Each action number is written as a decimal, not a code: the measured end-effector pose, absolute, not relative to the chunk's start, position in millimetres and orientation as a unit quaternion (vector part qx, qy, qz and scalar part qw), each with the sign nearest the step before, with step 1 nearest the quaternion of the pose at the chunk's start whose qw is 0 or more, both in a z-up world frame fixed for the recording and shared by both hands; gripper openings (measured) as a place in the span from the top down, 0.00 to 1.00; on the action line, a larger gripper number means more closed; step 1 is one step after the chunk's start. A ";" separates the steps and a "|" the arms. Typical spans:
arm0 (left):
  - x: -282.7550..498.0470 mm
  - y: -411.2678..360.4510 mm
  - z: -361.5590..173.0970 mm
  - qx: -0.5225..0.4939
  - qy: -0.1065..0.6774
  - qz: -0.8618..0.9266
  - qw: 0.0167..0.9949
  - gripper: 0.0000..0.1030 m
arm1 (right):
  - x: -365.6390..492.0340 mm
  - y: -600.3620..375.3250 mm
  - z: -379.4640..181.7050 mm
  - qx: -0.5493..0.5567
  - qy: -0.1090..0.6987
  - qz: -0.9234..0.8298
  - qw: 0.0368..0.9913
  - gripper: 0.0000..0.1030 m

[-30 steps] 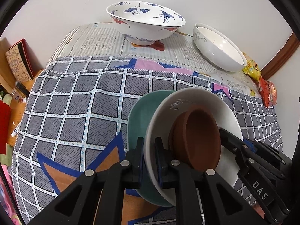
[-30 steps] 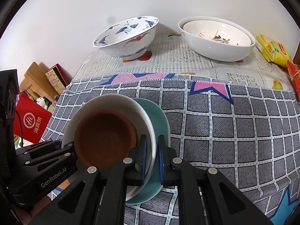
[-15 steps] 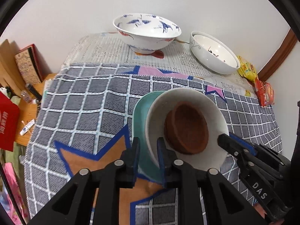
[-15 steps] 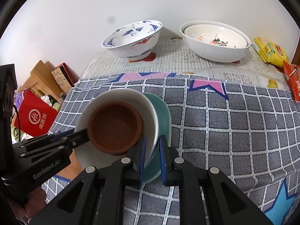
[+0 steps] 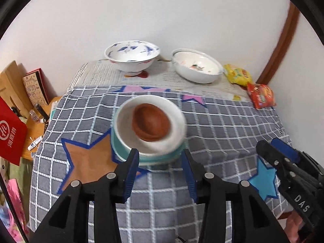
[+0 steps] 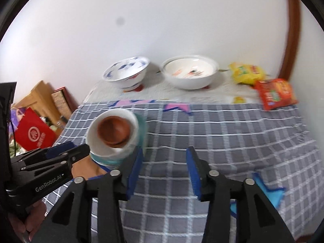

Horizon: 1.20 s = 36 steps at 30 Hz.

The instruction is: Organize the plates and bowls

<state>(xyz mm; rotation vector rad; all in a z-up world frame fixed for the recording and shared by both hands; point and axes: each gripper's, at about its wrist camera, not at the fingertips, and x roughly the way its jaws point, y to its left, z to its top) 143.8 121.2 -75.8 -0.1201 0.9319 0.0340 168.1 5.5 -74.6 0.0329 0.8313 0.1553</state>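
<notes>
Stack (image 5: pixel 148 128) of brown, white and teal dishes sits on the checked cloth (image 5: pixel 222 125), so my left gripper (image 5: pixel 160 174), jaws just opened and empty, hangs just short of it. Right gripper (image 6: pixel 165 171), likewise just opened, holds nothing beside that stack (image 6: pixel 115 135).

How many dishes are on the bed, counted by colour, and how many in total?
Brown dish: 1
Plain white dish: 1
Teal dish: 1
White bowl with blue birds: 1
White bowls with small pictures, one nested in the other: 2
Total: 6
</notes>
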 end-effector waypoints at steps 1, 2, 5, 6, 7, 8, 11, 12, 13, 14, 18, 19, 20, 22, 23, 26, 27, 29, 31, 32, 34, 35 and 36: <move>139.2 114.3 -72.8 -0.052 0.445 0.015 0.894 0.58 | 161.2 -3.2 -70.3 0.021 0.403 0.070 0.912 0.52; 133.7 107.1 -69.2 -0.047 0.440 0.015 0.897 0.56 | 155.1 -10.7 -66.7 0.021 0.404 0.067 0.912 0.50; 116.4 88.9 -59.7 -0.044 0.427 0.012 0.903 0.51 | 135.8 -28.5 -58.1 0.011 0.398 0.052 0.916 0.50; 112.0 84.7 -57.5 -0.044 0.425 0.011 0.904 0.50 | 129.4 -35.3 -55.4 0.014 0.398 0.047 0.916 0.50; 105.3 78.8 -54.2 -0.045 0.420 0.011 0.906 0.49 | 123.6 -41.4 -54.0 0.019 0.399 0.045 0.916 0.50; 100.2 74.5 -51.9 -0.045 0.416 0.011 0.908 0.46 | 118.0 -47.9 -52.5 0.026 0.399 0.045 0.916 0.50; 84.7 61.5 -46.5 -0.044 0.406 0.012 0.913 0.37 | 99.5 -65.9 -49.2 0.030 0.391 0.024 0.920 0.50; 79.9 57.1 -44.9 -0.044 0.404 0.014 0.914 0.34 | 93.8 -69.0 -48.6 0.027 0.388 0.015 0.921 0.50; 75.7 53.4 -43.4 -0.042 0.402 0.013 0.914 0.34 | 88.0 -73.5 -48.5 0.025 0.386 0.006 0.922 0.45; 71.9 50.2 -42.4 -0.041 0.401 0.012 0.915 0.33 | 82.7 -78.1 -48.0 0.024 0.383 0.002 0.923 0.38; 53.3 37.0 -35.0 -0.029 0.387 0.016 0.921 0.24 | 60.1 -87.1 -46.4 0.012 0.366 -0.014 0.930 0.28; 49.2 33.5 -33.8 -0.025 0.385 0.018 0.922 0.21 | 54.7 -87.8 -45.6 0.004 0.360 -0.021 0.933 0.21; 46.3 30.3 -33.3 -0.022 0.384 0.018 0.923 0.17 | 51.0 -88.2 -44.8 -0.003 0.357 -0.026 0.934 0.18; 39.5 25.5 -31.6 -0.016 0.380 0.024 0.925 0.17 | 44.9 -89.2 -43.8 -0.012 0.353 -0.032 0.935 0.16; 37.5 23.8 -31.2 -0.014 0.377 0.031 0.926 0.14 | 42.3 -90.4 -43.5 -0.013 0.354 -0.032 0.935 0.14; 31.7 22.4 -28.8 -0.013 0.373 0.037 0.927 0.10 | 35.1 -92.0 -41.8 -0.015 0.353 -0.033 0.935 0.13; 30.3 22.7 -27.8 -0.018 0.373 0.034 0.927 0.10 | 32.7 -92.5 -40.8 -0.016 0.351 -0.031 0.936 0.13; 26.9 22.5 -25.7 -0.019 0.372 0.034 0.927 0.10 | 27.7 -93.9 -39.2 -0.013 0.349 -0.028 0.937 0.13; 23.1 20.3 -23.5 -0.016 0.370 0.034 0.928 0.10 | 24.0 -96.0 -38.3 -0.007 0.350 -0.024 0.937 0.13; 21.6 18.9 -22.3 -0.015 0.368 0.033 0.929 0.10 | 22.8 -96.5 -38.0 -0.005 0.349 -0.023 0.937 0.13; 18.4 17.0 -20.2 -0.014 0.364 0.030 0.931 0.10 | 18.7 -97.3 -36.6 -0.002 0.346 -0.024 0.938 0.13; 16.8 16.2 -19.7 -0.017 0.364 0.031 0.931 0.10 | 16.9 -98.4 -35.7 0.000 0.344 -0.026 0.939 0.13; 15.8 15.8 -19.6 -0.019 0.364 0.029 0.931 0.10 | 14.9 -98.6 -34.7 0.001 0.343 -0.027 0.939 0.13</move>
